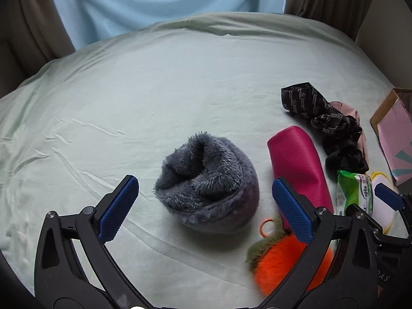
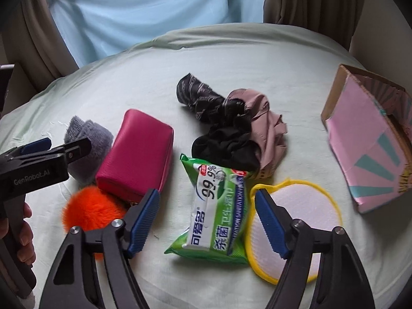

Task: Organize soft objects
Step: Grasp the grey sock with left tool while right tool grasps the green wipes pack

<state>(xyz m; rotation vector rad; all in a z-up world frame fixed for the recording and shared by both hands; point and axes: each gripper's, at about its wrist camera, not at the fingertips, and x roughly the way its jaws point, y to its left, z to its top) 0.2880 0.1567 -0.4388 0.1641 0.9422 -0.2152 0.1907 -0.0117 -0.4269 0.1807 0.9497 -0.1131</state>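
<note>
A grey fuzzy hat [image 1: 208,182] lies on the pale green bed sheet [image 1: 128,103]. My left gripper [image 1: 204,209] is open, its blue pads either side of the hat's near edge, holding nothing. My right gripper [image 2: 207,219] is open and empty over a green wet-wipes pack [image 2: 216,211]. A magenta pouch [image 2: 139,154], an orange pompom [image 2: 90,208], a yellow-rimmed white pad [image 2: 296,226] and a heap of black and mauve cloths [image 2: 237,126] lie around. The hat also shows in the right wrist view [image 2: 87,139].
An open cardboard box with a pink lining [image 2: 368,139] lies at the right of the bed. Light blue and brown curtains [image 2: 154,7] hang behind the bed. The left half of the sheet holds no objects.
</note>
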